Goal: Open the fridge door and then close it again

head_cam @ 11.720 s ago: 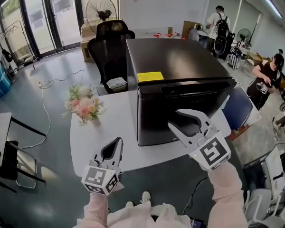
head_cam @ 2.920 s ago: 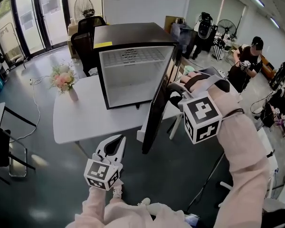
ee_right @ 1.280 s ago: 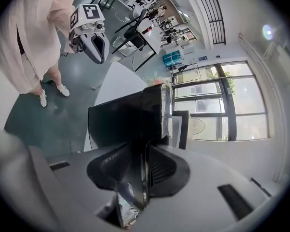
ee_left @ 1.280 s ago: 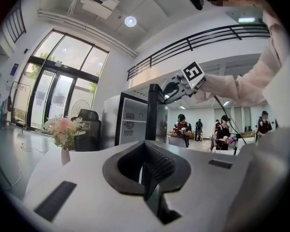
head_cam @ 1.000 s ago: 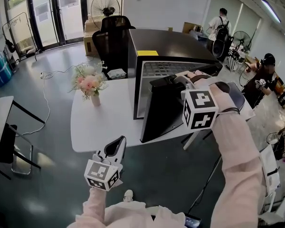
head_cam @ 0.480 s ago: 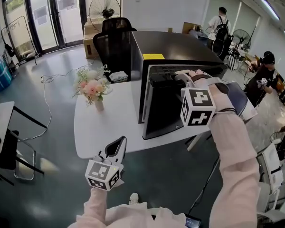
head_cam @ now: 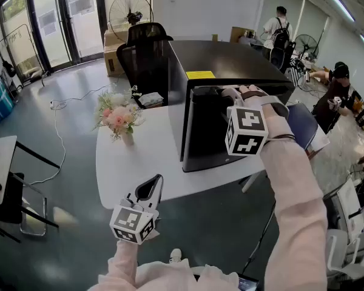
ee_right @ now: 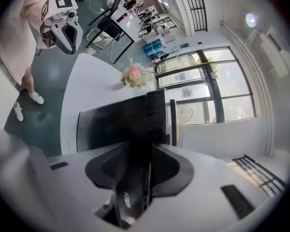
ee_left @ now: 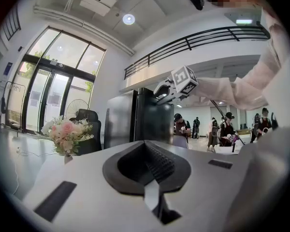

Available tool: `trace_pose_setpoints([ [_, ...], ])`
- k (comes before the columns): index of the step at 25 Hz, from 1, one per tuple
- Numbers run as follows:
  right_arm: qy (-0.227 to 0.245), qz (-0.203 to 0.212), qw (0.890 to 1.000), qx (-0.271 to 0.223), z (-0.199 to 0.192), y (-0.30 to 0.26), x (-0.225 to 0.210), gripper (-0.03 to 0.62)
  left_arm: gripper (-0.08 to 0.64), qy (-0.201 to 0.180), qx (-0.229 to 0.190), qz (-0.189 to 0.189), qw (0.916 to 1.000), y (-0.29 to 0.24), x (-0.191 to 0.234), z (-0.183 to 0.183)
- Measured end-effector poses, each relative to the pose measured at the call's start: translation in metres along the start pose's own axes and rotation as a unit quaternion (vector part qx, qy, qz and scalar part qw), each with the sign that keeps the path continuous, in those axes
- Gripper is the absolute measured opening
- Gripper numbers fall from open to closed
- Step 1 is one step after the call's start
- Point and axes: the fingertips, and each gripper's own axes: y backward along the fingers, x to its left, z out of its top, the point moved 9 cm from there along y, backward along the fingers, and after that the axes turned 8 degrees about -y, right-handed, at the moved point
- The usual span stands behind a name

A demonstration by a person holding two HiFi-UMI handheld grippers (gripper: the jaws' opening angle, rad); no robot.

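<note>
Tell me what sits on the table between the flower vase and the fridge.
Nothing: in the head view the white table is bare between the flower vase and the fridge.

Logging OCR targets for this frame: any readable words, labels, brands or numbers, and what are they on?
None reads cleanly.
Yellow label on the fridge top: print too small.
Pale lettering on the dark strip between the right gripper jaws, which have just been opening: starts "F", rest blurred.
Marker cubes: square patterns only, no text.
</note>
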Motion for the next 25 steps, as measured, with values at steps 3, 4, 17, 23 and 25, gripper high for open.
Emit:
trace_pose_setpoints([
  [3, -0.004, -0.008, 1.000, 0.012, 0.004, -0.013, -0.006, 0.135, 0.012, 0.002, 0.001, -0.002, 1.0000, -0.002, 0.005, -0.003],
  [4, -0.004, -0.008, 1.000, 0.018, 0.006, -0.016, -0.008, 0.135, 0.012, 0.003, 0.002, -0.003, 1.0000, -0.003, 0.007, -0.004],
  [17, -0.015, 0.000, 1.000, 0.010, 0.005, -0.018, -0.012, 0.141, 0.012, 0.009, 0.003, -0.014, 0.9999, -0.013, 0.018, -0.007],
  [23, -0.018, -0.016, 1.000, -0.017, 0.000, -0.016, -0.009, 0.136, 0.012, 0.012, 0.000, -0.020, 0.9997, -0.015, 0.018, -0.008],
  [25, -0.020, -0.028, 0.999, -0.027, -0.003, -0.015, -0.006, 0.130, 0.012, 0.014, 0.001, -0.020, 0.9997, -0.014, 0.017, -0.009],
])
